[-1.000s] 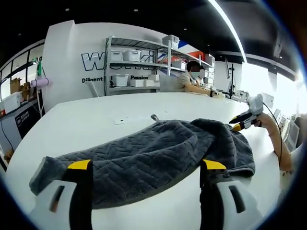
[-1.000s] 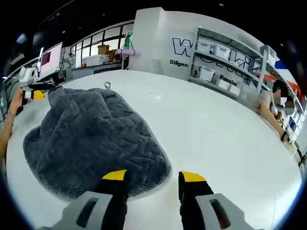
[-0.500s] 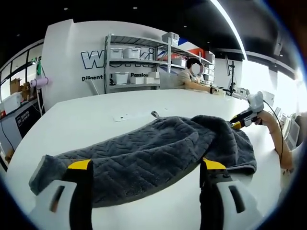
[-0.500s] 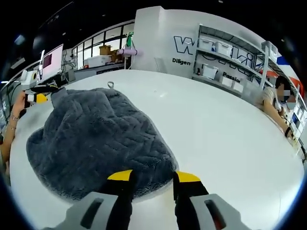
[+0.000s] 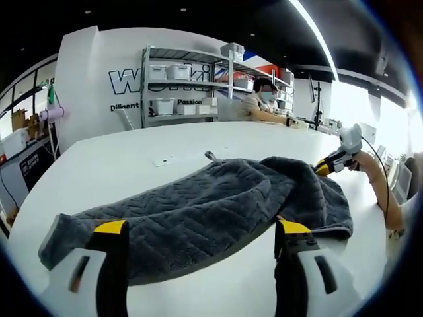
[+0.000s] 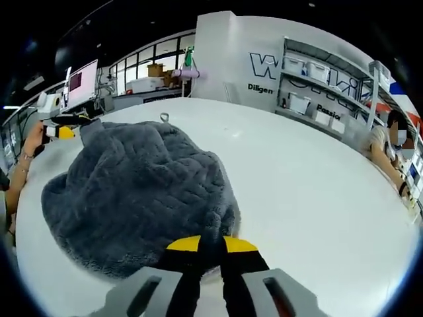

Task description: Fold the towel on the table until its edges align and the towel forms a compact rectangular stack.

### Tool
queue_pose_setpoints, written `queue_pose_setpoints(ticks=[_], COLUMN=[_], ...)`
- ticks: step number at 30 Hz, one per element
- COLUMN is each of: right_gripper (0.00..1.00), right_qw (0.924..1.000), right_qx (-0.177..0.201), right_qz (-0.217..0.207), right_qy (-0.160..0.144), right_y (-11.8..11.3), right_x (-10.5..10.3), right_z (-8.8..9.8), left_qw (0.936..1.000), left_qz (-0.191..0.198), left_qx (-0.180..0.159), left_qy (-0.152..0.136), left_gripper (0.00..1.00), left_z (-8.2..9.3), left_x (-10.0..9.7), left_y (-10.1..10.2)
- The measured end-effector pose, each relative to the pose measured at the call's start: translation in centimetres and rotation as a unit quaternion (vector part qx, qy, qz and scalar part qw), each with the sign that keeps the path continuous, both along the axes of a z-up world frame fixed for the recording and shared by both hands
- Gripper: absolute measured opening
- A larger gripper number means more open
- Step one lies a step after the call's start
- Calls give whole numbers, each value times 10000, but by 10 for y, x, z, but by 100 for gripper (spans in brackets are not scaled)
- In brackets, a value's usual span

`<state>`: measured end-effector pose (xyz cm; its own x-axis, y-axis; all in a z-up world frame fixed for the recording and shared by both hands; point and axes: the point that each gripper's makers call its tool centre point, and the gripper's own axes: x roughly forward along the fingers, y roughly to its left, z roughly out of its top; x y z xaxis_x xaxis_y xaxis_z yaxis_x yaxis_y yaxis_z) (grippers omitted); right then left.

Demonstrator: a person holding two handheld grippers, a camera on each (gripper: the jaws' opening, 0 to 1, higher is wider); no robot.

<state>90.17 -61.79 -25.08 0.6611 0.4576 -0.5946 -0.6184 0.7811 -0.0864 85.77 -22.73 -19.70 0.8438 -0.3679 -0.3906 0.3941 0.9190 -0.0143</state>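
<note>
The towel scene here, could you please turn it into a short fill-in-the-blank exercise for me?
1. The towel lying on the white table is dark ____ in colour.
2. In the right gripper view, the right tool has its jaws ____ on the towel's near edge.
3. In the left gripper view, the left tool has its jaws standing ____, with nothing between them.
4. The small hanging loop sits at the towel's ____ edge in the right gripper view.

Missing words: grey; shut; open; far

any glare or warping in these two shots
Left gripper view: a ceiling light strip streaks white, windows at right blow out, and the shelf bows. Right gripper view: even light, table edge curves, towel sharp.
</note>
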Motion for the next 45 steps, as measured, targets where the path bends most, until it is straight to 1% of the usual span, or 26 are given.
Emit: queue_pose_setpoints(ticks=[2, 4, 9, 13, 15, 21, 23, 25, 28, 31, 34, 39, 41, 45], right_gripper=[7, 6, 6, 6, 6, 5, 5, 5, 5, 5, 5, 4, 4, 4], right_qw=[9999, 9999, 9997, 9988, 9980, 9955, 9937, 9922, 9909, 9877, 9848, 9791, 9763, 9708], right_qx=[-112, -105, 79, 211, 237, 314, 383, 286, 216, 208, 164, -12, -36, -79], right_qz=[55, 71, -4, -46, -56, 33, 38, 129, 177, 264, 302, 382, 418, 486], right_qy=[-69, -105, -242, -439, -590, -898, -1054, -1203, -1319, -1524, -1702, -1997, -2125, -2348], right_y=[1, 1, 1, 2, 3, 12, 16, 17, 22, 28, 32, 38, 42, 51], right_x=[0, 0, 3, 1, 1, 0, 2, 3, 1, 0, 1, 4, 6, 9], right_z=[0, 1, 11, 23, 32, 53, 66, 78, 93, 115, 135, 172, 188, 216], left_qw=[10000, 10000, 10000, 10000, 10000, 10000, 10000, 10000, 9999, 9998, 9999, 9998, 9998, 9997], left_qz=[-6, -9, -33, -40, -42, -5, 9, 20, 22, 43, 66, -60, -95, -154], left_qx=[0, -5, -19, -29, -24, -16, -10, -4, 16, 30, 27, 14, 18, 27], left_qy=[1, -1, -6, 0, 1, 16, 31, 49, 107, 165, 149, 181, 189, 173], left_gripper=[96, 96, 95, 95, 95, 95, 94, 94, 94, 93, 93, 95, 95, 96], left_z=[0, 0, 1, 1, 1, 1, -1, -2, -6, -9, -8, -9, -9, -7], left_x=[0, -1, -2, -2, -2, -2, -1, 0, 1, 2, 2, 1, 0, -1], left_y=[0, 0, -1, -1, -1, 1, 2, 3, 3, 5, 6, -1, -3, -5])
